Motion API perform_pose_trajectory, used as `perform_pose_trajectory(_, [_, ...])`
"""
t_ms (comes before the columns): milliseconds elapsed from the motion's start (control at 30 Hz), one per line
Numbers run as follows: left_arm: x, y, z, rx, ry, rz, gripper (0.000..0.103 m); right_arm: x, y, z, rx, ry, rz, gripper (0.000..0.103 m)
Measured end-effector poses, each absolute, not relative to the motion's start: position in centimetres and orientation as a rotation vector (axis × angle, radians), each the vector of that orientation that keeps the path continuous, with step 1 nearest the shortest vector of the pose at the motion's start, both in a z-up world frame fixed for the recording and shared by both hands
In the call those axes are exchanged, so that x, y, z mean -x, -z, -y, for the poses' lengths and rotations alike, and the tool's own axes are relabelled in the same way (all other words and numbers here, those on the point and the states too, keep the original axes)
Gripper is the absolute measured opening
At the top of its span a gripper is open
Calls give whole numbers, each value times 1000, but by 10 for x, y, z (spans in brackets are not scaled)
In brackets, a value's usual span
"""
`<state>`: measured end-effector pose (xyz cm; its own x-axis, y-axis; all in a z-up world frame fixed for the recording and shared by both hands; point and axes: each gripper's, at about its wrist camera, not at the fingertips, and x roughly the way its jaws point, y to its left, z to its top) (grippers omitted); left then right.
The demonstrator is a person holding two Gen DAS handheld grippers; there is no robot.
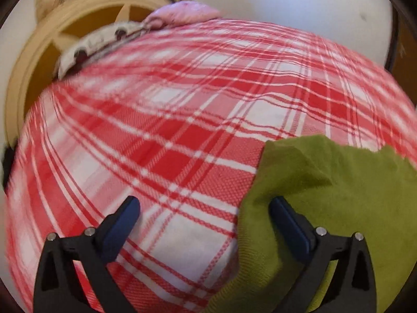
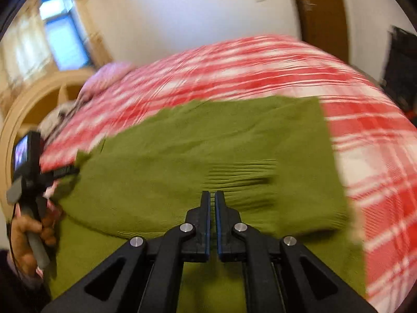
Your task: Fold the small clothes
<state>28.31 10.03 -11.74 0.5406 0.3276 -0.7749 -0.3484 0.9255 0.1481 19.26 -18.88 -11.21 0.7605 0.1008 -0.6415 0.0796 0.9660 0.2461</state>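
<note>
The green knit sweater (image 2: 208, 140) on the bed (image 2: 378, 135) looks soft, limp and light; best pinched at an edge. The left hand-held gripper (image 1: 204, 206) gapes wide over the sweater's edge, holding nothing. The right hand-held gripper (image 2: 212, 195) is closed, empty, above the sweater.

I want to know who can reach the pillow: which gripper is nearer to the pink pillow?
Left. The left gripper is at the green sweater's edge on the pink pillow's side; the right gripper is over the sweater's middle, farther away.

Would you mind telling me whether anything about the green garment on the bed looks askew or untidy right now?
Only slightly: the green garment lies mostly flat on the plaid bedspread, but its edge by the open left gripper is rumpled and uneven, with a ragged-looking corner. Nothing looks damaged.
</note>
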Motion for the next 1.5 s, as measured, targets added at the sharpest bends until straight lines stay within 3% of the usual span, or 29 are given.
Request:
perform_pose_trajectory(267, [-272, 70, -96, -1, -353, -794, 101, -180, 96, 206, -255, 17, -688, 3])
perform_pose_trajectory(500, [-301, 101, -64, -48, -322, -903, 101, -217, 122, 185, -193, -18, -812, 3])
perform_pose_trajectory(833, [-299, 116, -52, -92, -302, -930, 102, -206, 122, 179, -147, -2, -783, 3])
perform_pose_trajectory(1267, [-153, 72, -57, -240, -19, -727, 102, -70, 82, 230, -326, -78, -737, 4])
perform_pose_trajectory(1500, [-87, 79, -91, -189, 45, -777, 103, 9, 94, 251, -386, -89, -801, 4])
